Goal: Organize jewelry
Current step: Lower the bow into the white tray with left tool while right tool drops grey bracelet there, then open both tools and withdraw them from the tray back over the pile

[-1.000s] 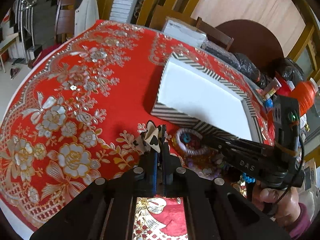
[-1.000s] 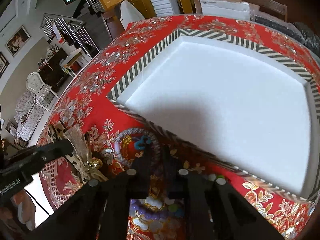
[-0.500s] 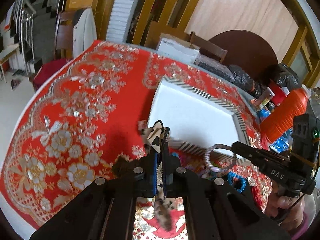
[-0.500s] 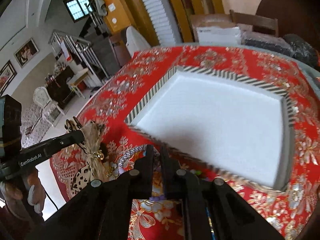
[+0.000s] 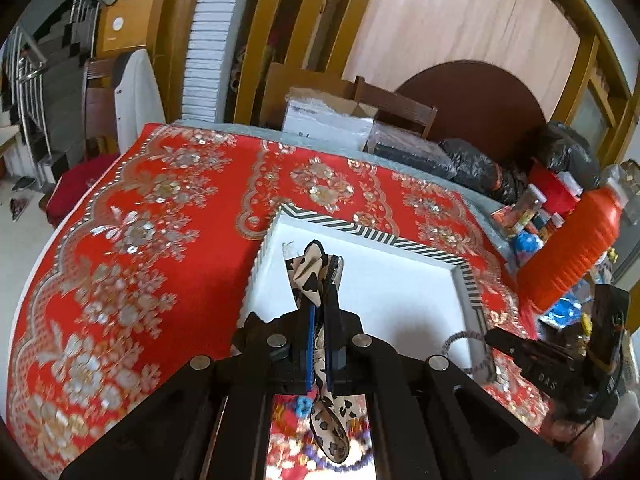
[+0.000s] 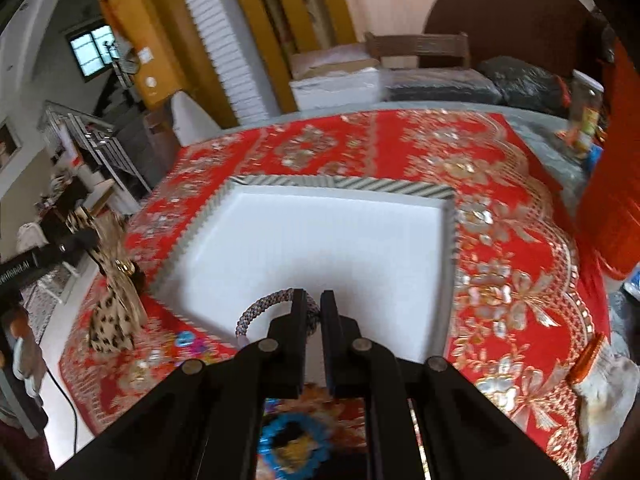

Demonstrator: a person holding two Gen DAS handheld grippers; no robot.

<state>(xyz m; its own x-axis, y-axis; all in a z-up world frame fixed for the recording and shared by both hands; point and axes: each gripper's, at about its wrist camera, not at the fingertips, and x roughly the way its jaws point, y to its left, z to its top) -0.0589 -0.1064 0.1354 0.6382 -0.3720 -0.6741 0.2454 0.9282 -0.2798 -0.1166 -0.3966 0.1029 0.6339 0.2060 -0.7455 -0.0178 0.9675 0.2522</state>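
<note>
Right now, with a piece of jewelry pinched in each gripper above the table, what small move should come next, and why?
Probably carry both a little further over the white tray and lower them. The left gripper is shut on the leopard-print bow near the tray's left edge; the right gripper is shut on the braided bracelet at its near edge. Both hang in the air, and the tray looks empty.
</note>
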